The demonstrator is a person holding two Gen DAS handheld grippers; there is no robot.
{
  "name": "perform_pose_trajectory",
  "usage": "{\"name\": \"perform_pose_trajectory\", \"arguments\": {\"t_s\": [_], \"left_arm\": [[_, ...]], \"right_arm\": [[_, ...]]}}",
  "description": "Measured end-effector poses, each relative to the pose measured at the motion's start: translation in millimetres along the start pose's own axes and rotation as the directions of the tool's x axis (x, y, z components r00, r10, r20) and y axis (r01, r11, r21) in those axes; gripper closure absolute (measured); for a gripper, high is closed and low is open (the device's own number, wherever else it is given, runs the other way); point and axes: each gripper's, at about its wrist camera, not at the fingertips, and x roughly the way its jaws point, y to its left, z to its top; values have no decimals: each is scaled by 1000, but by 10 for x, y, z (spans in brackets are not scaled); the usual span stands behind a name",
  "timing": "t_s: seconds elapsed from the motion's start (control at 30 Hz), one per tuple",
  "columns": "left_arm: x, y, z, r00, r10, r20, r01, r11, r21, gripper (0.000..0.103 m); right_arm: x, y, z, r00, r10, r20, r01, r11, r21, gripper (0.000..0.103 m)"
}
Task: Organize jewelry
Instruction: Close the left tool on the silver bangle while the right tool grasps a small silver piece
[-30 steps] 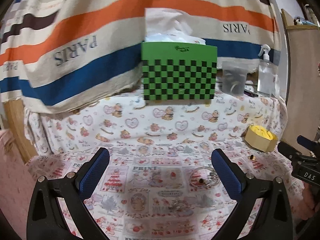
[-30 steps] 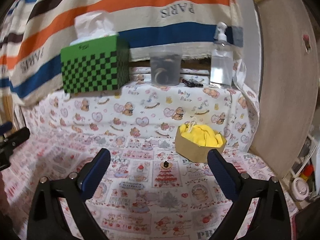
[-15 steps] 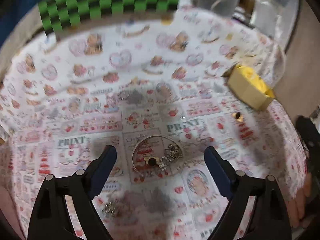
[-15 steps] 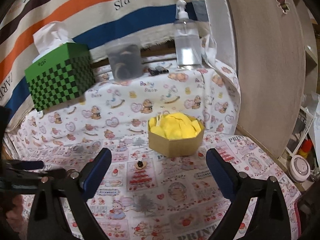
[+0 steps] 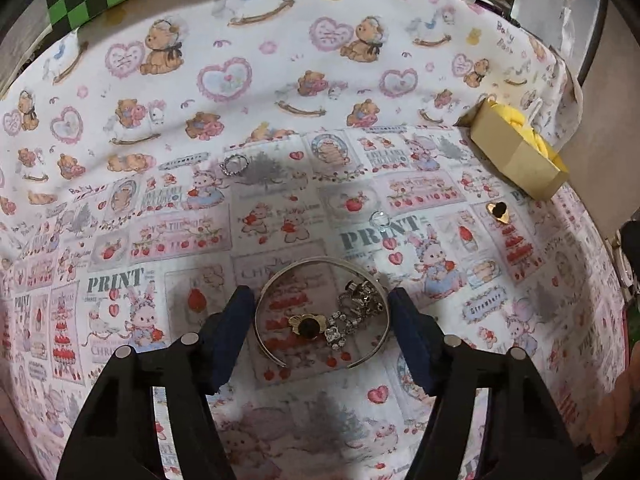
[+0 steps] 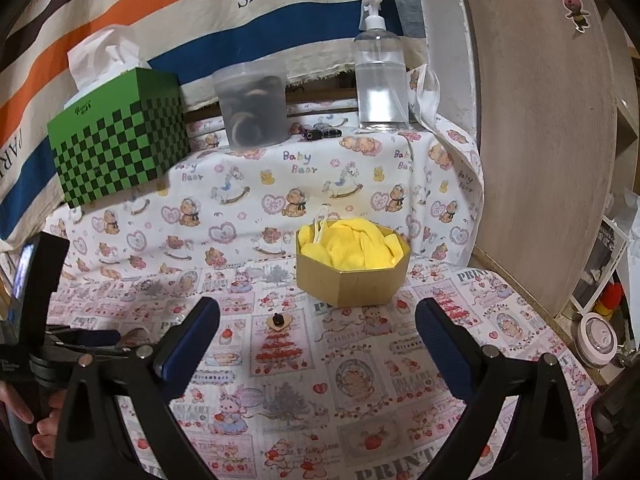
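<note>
My left gripper (image 5: 320, 296) points steeply down at the printed cloth, jaws closing. Between its blue pads lies an open silver bangle (image 5: 320, 262); the pads stand right at its two sides, not clearly pressing. Inside the bangle lie a gold flower earring with a black centre (image 5: 306, 325) and a rhinestone piece (image 5: 354, 312). A small sparkly ring (image 5: 234, 165), a clear ring (image 5: 380, 218) and a gold heart earring (image 5: 497, 211) lie loose farther off. My right gripper (image 6: 318, 344) hovers open and empty, short of a gold box lined with yellow cloth (image 6: 352, 284).
A green checkered tissue box (image 6: 120, 152), a translucent cup (image 6: 252, 108) and a clear spray bottle (image 6: 380, 76) stand along the back by a striped hanging cloth. A wooden panel (image 6: 540, 140) closes the right side. A person's hand (image 6: 24, 420) shows at lower left.
The left gripper tipped downward and dropped over the bangle, and its jaws narrowed around it. The right view swung a little, bringing the gold box nearer the centre.
</note>
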Motion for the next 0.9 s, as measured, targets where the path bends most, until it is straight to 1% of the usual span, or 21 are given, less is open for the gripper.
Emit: {"name": "perform_pose_trajectory", "arguments": {"t_s": [0.07, 0.1, 0.2, 0.3, 0.33, 0.4, 0.43, 0.47, 0.5, 0.53, 0.6, 0.67, 0.7, 0.73, 0.8, 0.9], "left_arm": [[-90, 73, -4, 1000, -3, 18, 3, 1000, -25, 36], [-195, 137, -10, 999, -4, 40, 6, 999, -43, 36], [-569, 335, -4, 991, -1, 134, 15, 994, -105, 36], [-975, 565, -9, 970, 19, 244, 23, 986, -165, 36], [-1081, 638, -15, 963, 26, 270, 25, 983, -182, 36], [-1212, 757, -17, 953, 47, 300, 16, 979, -202, 36], [-1251, 807, -20, 950, 58, 306, 7, 978, -207, 36], [-1249, 840, -7, 949, 70, 307, -3, 977, -212, 36], [-1243, 880, 0, 949, 83, 305, -14, 975, -223, 36], [-1232, 929, 3, 950, 90, 300, -18, 972, -235, 36], [-1134, 971, 31, 954, 99, 284, -25, 967, -253, 36], [-1034, 1005, 26, 957, 125, 263, -53, 962, -266, 36], [-991, 1028, 27, 960, 130, 250, -59, 961, -272, 36], [-949, 1048, 25, 963, 122, 240, -53, 960, -275, 36], [-880, 1077, 22, 969, 111, 221, -44, 956, -290, 36], [-836, 1109, 9, 972, 115, 207, -48, 952, -302, 36]], "right_arm": [[-7, 5, -5, 1000, -1, 0, 1, 1000, -4, 5], [-20, 3, 1, 1000, 7, -2, -7, 1000, -2, 5], [-88, -33, 25, 999, 54, 3, -54, 998, 25, 5], [-95, -17, 45, 999, 47, 12, -47, 999, 11, 5], [-64, 5, 60, 999, 45, 0, -45, 999, 0, 5], [30, 61, 106, 996, 70, -50, -71, 997, -13, 5], [80, 101, 128, 992, 93, -85, -95, 995, -18, 5], [131, 158, 150, 986, 117, -119, -122, 992, -29, 9], [195, 253, 175, 977, 144, -154, -153, 987, -50, 16], [246, 337, 186, 971, 157, -179, -172, 983, -71, 19], [354, 507, 199, 958, 173, -229, -201, 974, -102, 29], [511, 731, 206, 935, 198, -295, -242, 963, -121, 35], [574, 803, 197, 926, 202, -319, -252, 960, -124, 41], [662, 906, 187, 913, 204, -353, -263, 956, -129, 44], [806, 1070, 146, 896, 180, -405, -259, 954, -149, 54], [994, 1200, 117, 877, 157, -454, -254, 954, -161, 61]]}}
